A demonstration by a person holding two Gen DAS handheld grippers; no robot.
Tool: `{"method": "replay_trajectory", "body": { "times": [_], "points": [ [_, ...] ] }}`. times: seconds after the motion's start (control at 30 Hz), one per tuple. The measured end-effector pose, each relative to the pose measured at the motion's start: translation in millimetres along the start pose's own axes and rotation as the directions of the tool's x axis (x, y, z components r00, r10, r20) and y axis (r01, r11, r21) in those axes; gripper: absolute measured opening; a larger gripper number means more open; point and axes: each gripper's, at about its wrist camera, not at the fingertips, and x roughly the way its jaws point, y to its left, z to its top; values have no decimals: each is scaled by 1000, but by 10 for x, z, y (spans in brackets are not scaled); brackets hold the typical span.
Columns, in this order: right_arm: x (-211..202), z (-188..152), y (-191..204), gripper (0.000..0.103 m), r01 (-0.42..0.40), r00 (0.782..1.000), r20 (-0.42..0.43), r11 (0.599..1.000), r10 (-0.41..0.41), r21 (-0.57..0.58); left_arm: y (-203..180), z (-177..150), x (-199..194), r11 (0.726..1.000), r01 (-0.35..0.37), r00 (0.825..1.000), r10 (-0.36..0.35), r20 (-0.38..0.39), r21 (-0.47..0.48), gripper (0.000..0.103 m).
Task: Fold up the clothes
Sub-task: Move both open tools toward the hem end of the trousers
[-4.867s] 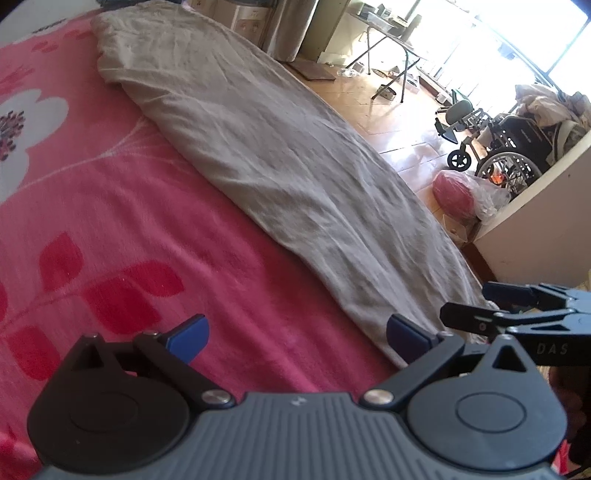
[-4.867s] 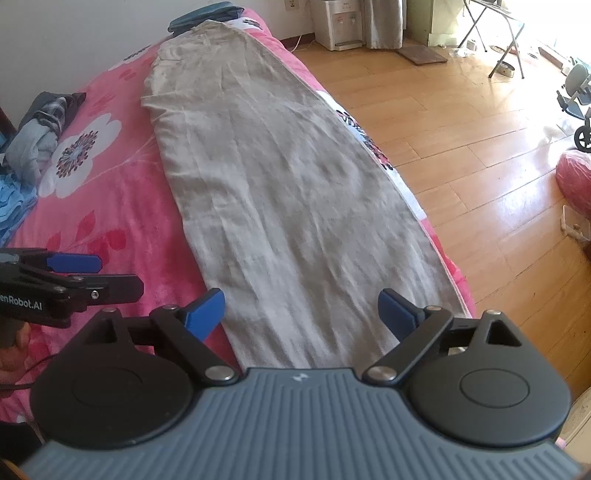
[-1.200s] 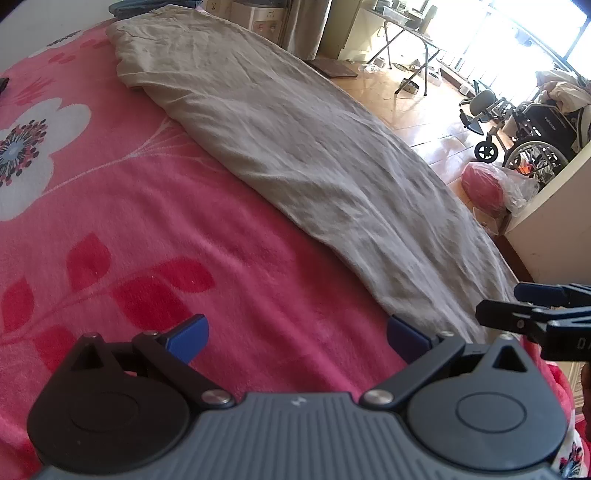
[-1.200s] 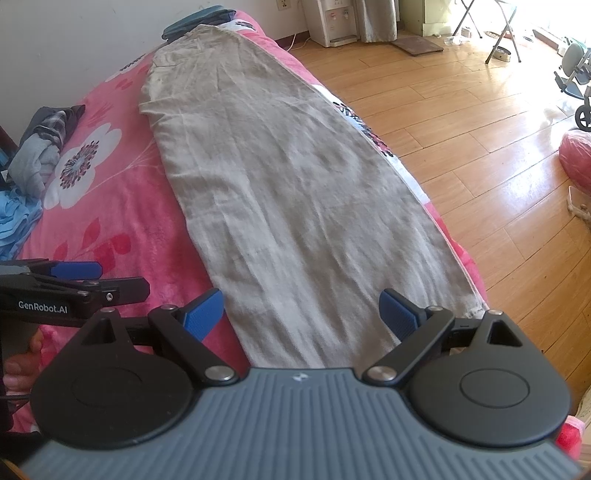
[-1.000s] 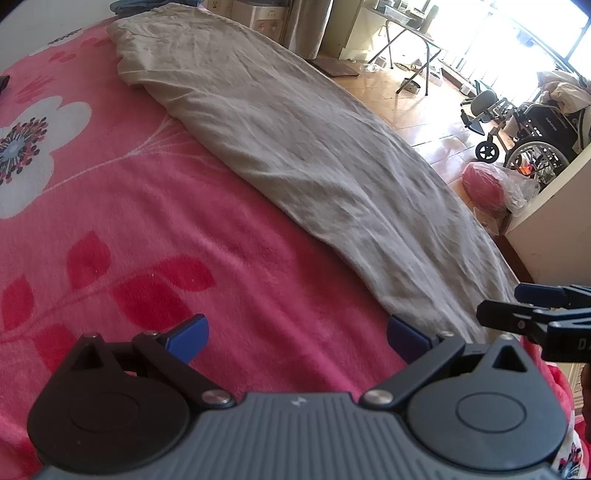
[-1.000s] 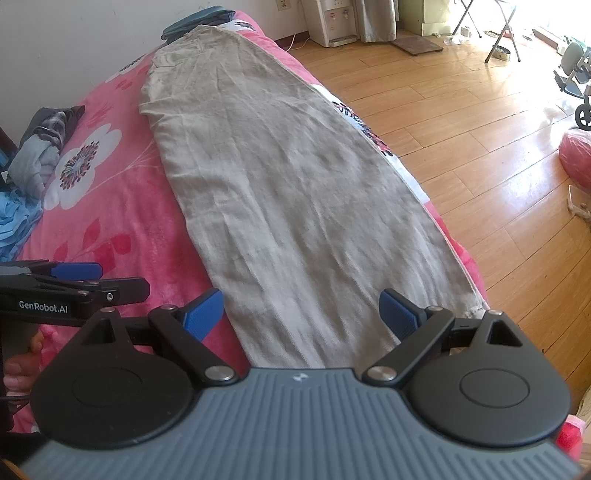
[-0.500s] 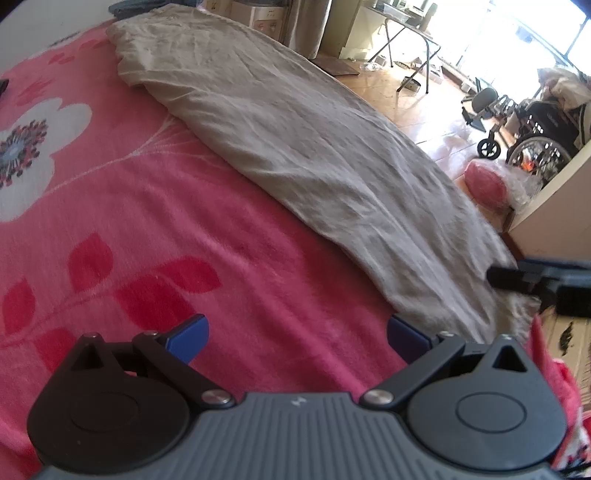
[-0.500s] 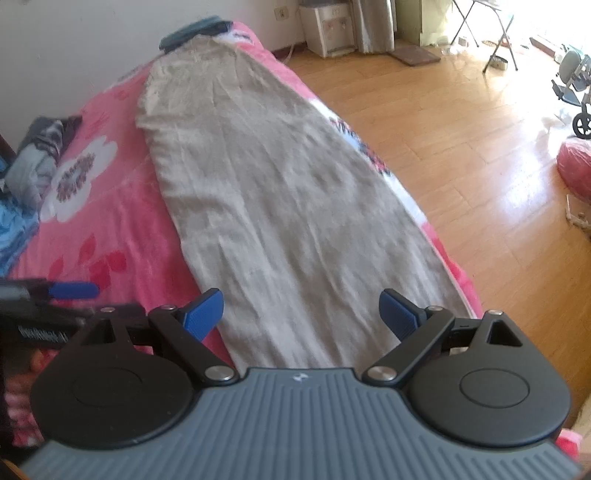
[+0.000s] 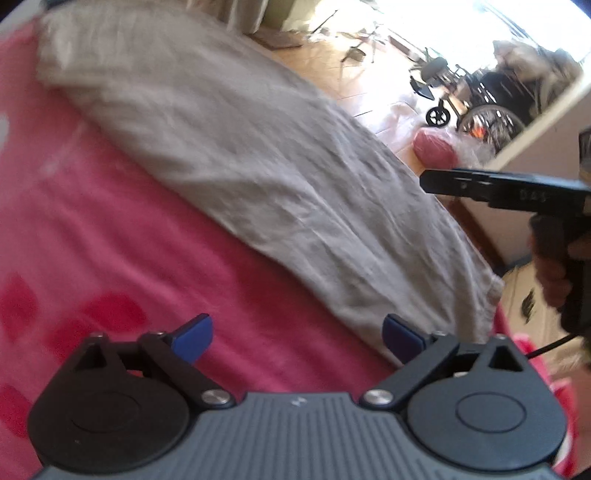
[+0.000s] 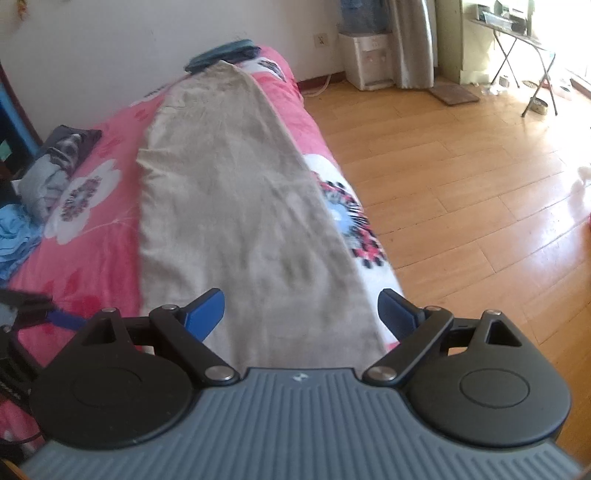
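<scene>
Hovering wide-jawed, empty: left gripper [image 9: 297, 332], right gripper [image 10: 301, 312] near beige garment [image 10: 236, 206] hem. Risk: single-layer pinch, bed-edge [image 10: 364, 254] slide floorward.

One beige garment [image 10: 236, 206] on one pink floral bed [image 10: 85, 258]. Two grippers: left gripper [image 9: 295, 334], right gripper [image 10: 301, 314]. One heap of clothes [image 10: 40, 184], far left. One wheelchair [image 9: 484, 107]. One folding table [image 10: 517, 33].

a home bedroom: a bed with a pink floral blanket [image 10: 92, 221], wooden floor [image 10: 461, 184], and a wheelchair [image 9: 480, 107].
</scene>
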Motion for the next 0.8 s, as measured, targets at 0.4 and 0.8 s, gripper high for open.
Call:
{"method": "replay_trajectory", "body": {
  "times": [0.4, 0.8],
  "points": [
    [99, -194, -439, 78, -26, 999, -38, 986, 33, 166, -206, 117, 234, 1000, 9, 999, -9, -32, 14, 71],
    [207, -165, -622, 76, -13, 998, -64, 972, 28, 233, -278, 179, 298, 999, -51, 995, 51, -89, 3, 72]
  ]
}}
